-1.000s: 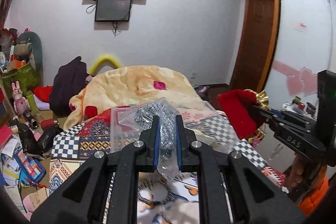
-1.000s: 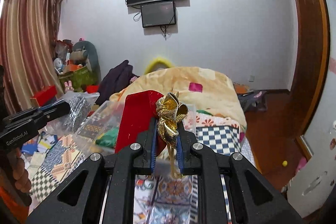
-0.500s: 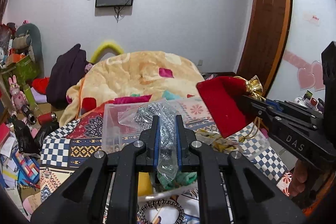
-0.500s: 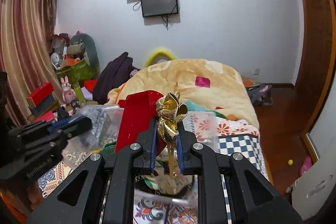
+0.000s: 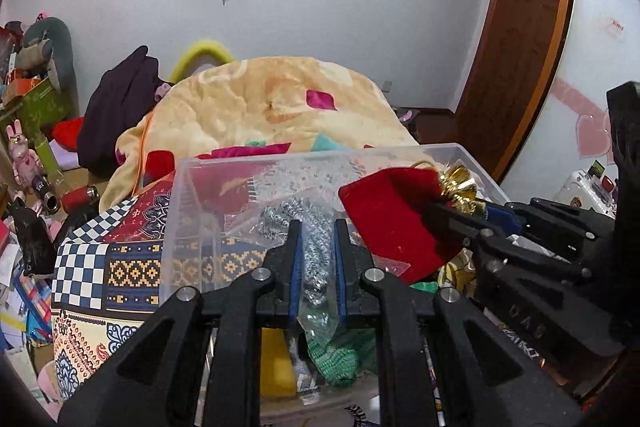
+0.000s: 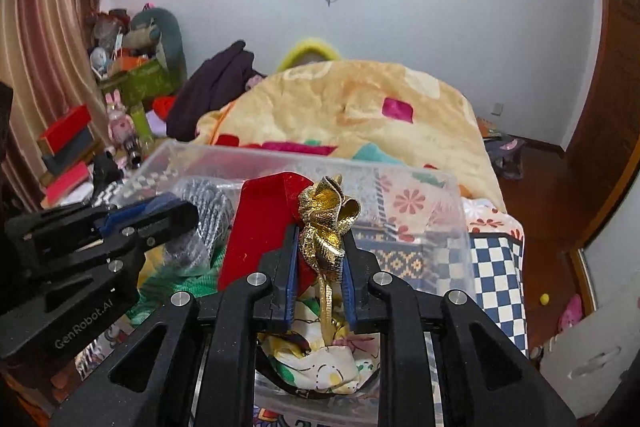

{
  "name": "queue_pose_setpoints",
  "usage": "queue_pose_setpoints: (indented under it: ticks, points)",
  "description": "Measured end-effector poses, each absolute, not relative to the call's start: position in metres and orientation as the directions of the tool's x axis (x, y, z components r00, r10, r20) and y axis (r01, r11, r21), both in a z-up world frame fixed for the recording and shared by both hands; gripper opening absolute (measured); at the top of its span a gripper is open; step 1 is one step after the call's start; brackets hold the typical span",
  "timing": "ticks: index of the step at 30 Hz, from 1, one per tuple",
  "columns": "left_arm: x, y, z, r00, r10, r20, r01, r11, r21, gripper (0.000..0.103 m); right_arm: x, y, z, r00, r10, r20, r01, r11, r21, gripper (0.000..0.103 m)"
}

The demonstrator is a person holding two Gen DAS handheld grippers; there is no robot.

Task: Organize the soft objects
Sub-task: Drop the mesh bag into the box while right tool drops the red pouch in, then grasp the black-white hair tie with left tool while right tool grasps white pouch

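Two claws over clear bin (image 5: 176, 227) on bed
Left claw (image 5: 316, 259) clenched on bagged silver tinsel (image 5: 314, 259); right claw (image 6: 320, 255) grips red pouch (image 6: 260, 231) by gold bow (image 6: 326, 223); green knit (image 5: 332, 359) in bin; yellow blanket (image 5: 260, 107) behind

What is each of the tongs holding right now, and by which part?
Left tongs: a clear plastic bag of silvery material, pinched at its lower end. Right tongs: a red velvet pouch, gripped at its gathered gold ribbon neck.
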State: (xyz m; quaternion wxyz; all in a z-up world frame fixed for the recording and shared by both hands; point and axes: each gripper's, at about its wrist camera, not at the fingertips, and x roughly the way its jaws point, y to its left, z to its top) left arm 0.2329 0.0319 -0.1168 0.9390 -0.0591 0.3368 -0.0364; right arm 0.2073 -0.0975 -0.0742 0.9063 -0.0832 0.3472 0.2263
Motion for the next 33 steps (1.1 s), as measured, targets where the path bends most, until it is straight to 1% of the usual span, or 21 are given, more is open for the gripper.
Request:
queue_pose_setpoints:
  ticks: [3,5,6,8,9,10,11,13,15,16,17,21,23,25,27,29,32,33]
  points:
    - [0.232,0.033,-0.118,0.765,-0.109,-0.635,0.029,0.99,-0.135,0.013,0.208,-0.097,-0.074,0.65,0.347,-0.676,-0.475,0.88,-0.005,0.025]
    - [0.23,0.034,-0.117,0.762,-0.114,-0.638,0.03,0.989,-0.141,0.013,0.206,-0.099,-0.073,0.65,0.347,-0.676,-0.478,0.878,-0.009,0.037]
    - [0.23,0.034,-0.117,0.761,-0.118,-0.638,0.031,0.989,-0.145,0.013,0.204,-0.1,-0.072,0.653,0.348,-0.673,-0.479,0.878,-0.012,0.04]
    - [0.226,0.036,-0.115,0.761,-0.125,-0.637,0.036,0.988,-0.152,0.018,0.2,-0.102,-0.07,0.664,0.348,-0.662,-0.48,0.877,-0.021,0.049]
    - [0.222,0.036,-0.113,0.765,-0.131,-0.631,0.041,0.987,-0.154,0.02,0.198,-0.104,-0.068,0.67,0.347,-0.656,-0.48,0.877,-0.027,0.051]
    - [0.22,0.037,-0.111,0.768,-0.133,-0.627,0.044,0.987,-0.155,0.024,0.195,-0.105,-0.066,0.677,0.346,-0.649,-0.48,0.877,-0.033,0.053]
    - [0.216,0.037,-0.108,0.774,-0.135,-0.618,0.048,0.987,-0.155,0.029,0.194,-0.105,-0.064,0.685,0.346,-0.641,-0.479,0.877,-0.038,0.054]
    - [0.206,0.035,-0.1,0.791,-0.135,-0.596,0.059,0.988,-0.144,0.033,0.189,-0.108,-0.058,0.697,0.348,-0.627,-0.479,0.877,-0.046,0.055]
    - [0.197,0.033,-0.093,0.805,-0.133,-0.578,0.067,0.989,-0.133,0.034,0.183,-0.113,-0.051,0.713,0.354,-0.605,-0.475,0.879,-0.045,0.057]
    - [0.193,0.033,-0.09,0.811,-0.134,-0.57,0.071,0.989,-0.132,0.035,0.181,-0.115,-0.048,0.719,0.359,-0.595,-0.473,0.88,-0.041,0.063]
    - [0.185,0.033,-0.085,0.82,-0.14,-0.555,0.077,0.988,-0.135,0.037,0.178,-0.118,-0.045,0.727,0.365,-0.582,-0.471,0.881,-0.036,0.067]
    - [0.164,0.035,-0.071,0.844,-0.149,-0.515,0.087,0.986,-0.143,0.039,0.166,-0.129,-0.03,0.75,0.387,-0.537,-0.466,0.885,-0.014,0.069]
    - [0.154,0.036,-0.066,0.852,-0.156,-0.499,0.093,0.985,-0.148,0.045,0.159,-0.134,-0.024,0.762,0.394,-0.514,-0.463,0.886,-0.006,0.076]
    - [0.141,0.036,-0.062,0.862,-0.155,-0.482,0.097,0.985,-0.144,0.051,0.151,-0.139,-0.021,0.771,0.401,-0.494,-0.464,0.886,-0.007,0.08]
    - [0.128,0.035,-0.06,0.87,-0.148,-0.471,0.098,0.987,-0.129,0.055,0.143,-0.14,-0.02,0.773,0.407,-0.487,-0.472,0.881,-0.012,0.081]
    - [0.118,0.034,-0.059,0.873,-0.142,-0.467,0.098,0.988,-0.116,0.063,0.137,-0.14,-0.022,0.768,0.413,-0.489,-0.48,0.877,-0.013,0.082]
    - [0.1,0.033,-0.064,0.872,-0.13,-0.472,0.092,0.99,-0.104,0.073,0.129,-0.139,-0.032,0.746,0.431,-0.507,-0.502,0.865,-0.003,0.087]
    - [0.096,0.033,-0.067,0.869,-0.129,-0.477,0.091,0.991,-0.103,0.075,0.127,-0.138,-0.035,0.738,0.435,-0.515,-0.509,0.861,-0.002,0.087]
